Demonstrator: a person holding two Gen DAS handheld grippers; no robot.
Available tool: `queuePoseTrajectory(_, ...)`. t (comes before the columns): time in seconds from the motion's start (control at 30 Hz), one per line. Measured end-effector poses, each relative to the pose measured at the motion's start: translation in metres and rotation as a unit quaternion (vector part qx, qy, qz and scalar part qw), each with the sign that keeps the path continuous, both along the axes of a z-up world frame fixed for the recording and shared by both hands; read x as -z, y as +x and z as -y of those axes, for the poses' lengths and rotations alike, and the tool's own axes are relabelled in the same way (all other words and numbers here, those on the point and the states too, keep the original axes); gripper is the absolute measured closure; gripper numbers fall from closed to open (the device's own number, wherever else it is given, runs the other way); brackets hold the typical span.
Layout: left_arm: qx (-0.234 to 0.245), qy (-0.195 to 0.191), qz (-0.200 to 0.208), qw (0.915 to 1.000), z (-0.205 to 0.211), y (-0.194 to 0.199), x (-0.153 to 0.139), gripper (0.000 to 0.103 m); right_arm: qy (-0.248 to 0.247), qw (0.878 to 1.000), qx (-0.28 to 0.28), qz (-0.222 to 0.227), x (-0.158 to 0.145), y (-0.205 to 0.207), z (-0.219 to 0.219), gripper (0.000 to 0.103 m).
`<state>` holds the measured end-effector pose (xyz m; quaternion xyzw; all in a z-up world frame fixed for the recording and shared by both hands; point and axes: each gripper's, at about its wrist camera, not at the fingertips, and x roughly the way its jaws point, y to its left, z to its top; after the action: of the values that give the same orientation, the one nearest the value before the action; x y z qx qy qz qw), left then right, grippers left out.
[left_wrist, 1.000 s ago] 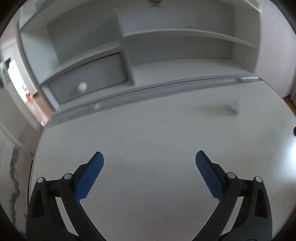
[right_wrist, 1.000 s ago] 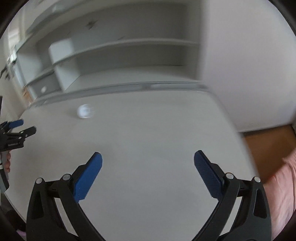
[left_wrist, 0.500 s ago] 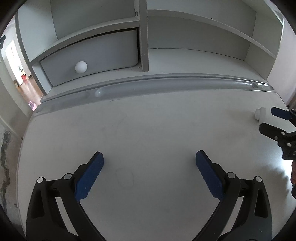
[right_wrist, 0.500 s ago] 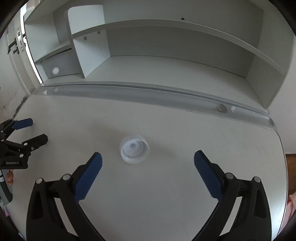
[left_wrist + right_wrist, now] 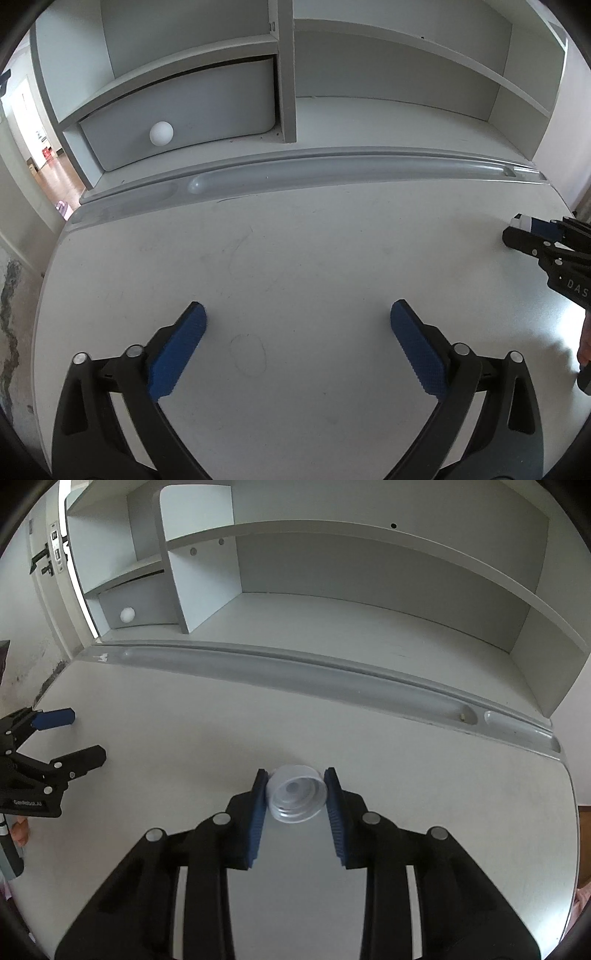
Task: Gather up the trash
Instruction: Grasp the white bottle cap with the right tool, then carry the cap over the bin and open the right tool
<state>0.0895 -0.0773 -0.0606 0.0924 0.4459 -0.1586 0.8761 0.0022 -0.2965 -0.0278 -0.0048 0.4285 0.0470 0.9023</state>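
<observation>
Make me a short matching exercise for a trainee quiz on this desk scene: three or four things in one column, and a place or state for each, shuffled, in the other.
Column one:
1. bottle cap
2. white knob
3. left gripper
4. pen groove

Column two:
A. on the drawer front, under the left shelf
B. open over bare desk, nothing between its fingers
C. between the blue fingers of the right gripper, open side up
D. along the desk's back edge, below the shelves

Pairs: 1-C, 2-A, 3-B, 4-D
</observation>
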Motion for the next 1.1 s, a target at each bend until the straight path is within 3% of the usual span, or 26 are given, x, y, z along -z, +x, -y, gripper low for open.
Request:
queuePoseTrajectory(0.03, 0.001, 0.0, 0.014, 0.9999, 0.001, -0.003, -0.004, 0.061, 0.002, 1.0, 0.001, 0.0, 0.0, -0.001, 0.001, 0.072)
queuePoseTrajectory(0.07, -0.001, 0.002, 0.018, 0.9998, 0.002, -0.005, -0.006, 0.078, 0.005, 1.0, 0.002, 0.001, -0.001, -0.003, 0.004, 0.072)
queuePoseTrajectory(0.13, -0.003, -0.009, 0.009, 0.9999, 0.003, -0.006, -0.007, 0.099, 0.008, 1.0, 0.007, 0.009, -0.006, -0.009, 0.007, 0.072)
queuePoseTrajectory(0.23, 0.004, -0.034, -0.007, 0.9994, 0.006, -0.012, -0.011, 0.103, 0.009, 1.0, 0.014, 0.026, -0.016, -0.016, 0.011, 0.072)
queuePoseTrajectory(0.4, 0.043, -0.048, 0.013, 0.9978, 0.032, -0.033, -0.035, 0.103, 0.009, 0.998, 0.037, 0.053, -0.037, -0.048, 0.036, 0.072)
queuePoseTrajectory(0.5, 0.094, -0.054, 0.029, 0.9936, 0.068, -0.057, -0.052, 0.103, 0.014, 0.995, 0.068, 0.068, -0.048, -0.083, 0.064, 0.072)
queuePoseTrajectory(0.6, 0.167, -0.061, 0.038, 0.9834, 0.118, -0.092, -0.066, 0.103, 0.029, 0.991, 0.108, 0.076, -0.055, -0.127, 0.1, 0.072)
queuePoseTrajectory(0.67, 0.233, -0.07, 0.04, 0.9691, 0.161, -0.128, -0.075, 0.103, 0.038, 0.985, 0.148, 0.082, -0.059, -0.17, 0.131, 0.072)
queuePoseTrajectory(0.77, 0.329, -0.079, 0.042, 0.94, 0.219, -0.188, -0.085, 0.103, 0.037, 0.973, 0.213, 0.086, -0.061, -0.244, 0.174, 0.072)
queuePoseTrajectory(0.9, 0.452, -0.077, 0.036, 0.888, 0.289, -0.277, -0.088, 0.103, 0.035, 0.949, 0.303, 0.08, -0.056, -0.344, 0.227, 0.072)
queuePoseTrajectory(0.93, 0.469, -0.075, 0.033, 0.8795, 0.299, -0.29, -0.086, 0.103, 0.039, 0.942, 0.323, 0.077, -0.052, -0.367, 0.24, 0.072)
queuePoseTrajectory(1.0, 0.515, -0.068, 0.015, 0.8544, 0.326, -0.329, -0.078, 0.103, 0.054, 0.931, 0.353, 0.071, -0.042, -0.404, 0.261, 0.072)
queuePoseTrajectory(1.1, 0.562, -0.052, -0.022, 0.825, 0.355, -0.374, -0.052, 0.103, 0.107, 0.918, 0.38, 0.037, -0.007, -0.444, 0.292, 0.072)
